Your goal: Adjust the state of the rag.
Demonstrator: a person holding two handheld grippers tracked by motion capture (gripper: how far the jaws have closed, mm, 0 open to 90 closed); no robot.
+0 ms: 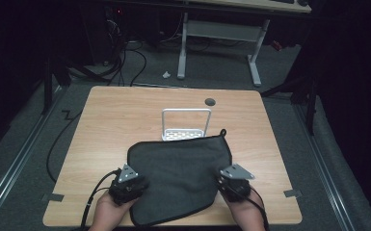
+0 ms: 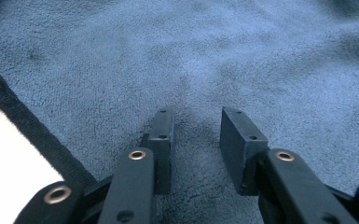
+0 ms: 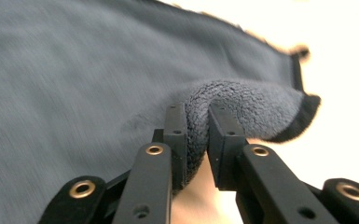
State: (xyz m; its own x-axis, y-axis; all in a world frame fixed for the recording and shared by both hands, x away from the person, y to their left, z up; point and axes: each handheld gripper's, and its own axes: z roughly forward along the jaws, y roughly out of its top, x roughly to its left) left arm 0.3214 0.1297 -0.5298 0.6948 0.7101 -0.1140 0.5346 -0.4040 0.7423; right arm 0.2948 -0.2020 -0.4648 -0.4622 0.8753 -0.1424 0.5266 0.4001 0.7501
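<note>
On table (image 1: 125, 110), right hand-held gripper (image 3: 196, 116) pinching towel (image 3: 74, 70) fold

One grey cloth (image 1: 180, 180), one white rack (image 1: 186, 126) and two tools are counted on one surface (image 1: 115, 120).

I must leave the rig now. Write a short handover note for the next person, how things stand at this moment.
Right tool: shut on a bunched fold at the edge of the dark cloth.
Left tool: open, jaws over the flat cloth, gripping nothing.
Cloth lies spread on the table, its far edge in front of the white rack.
Done: right grip taken.
Left: probably a left grip, then fold or lift.
</note>
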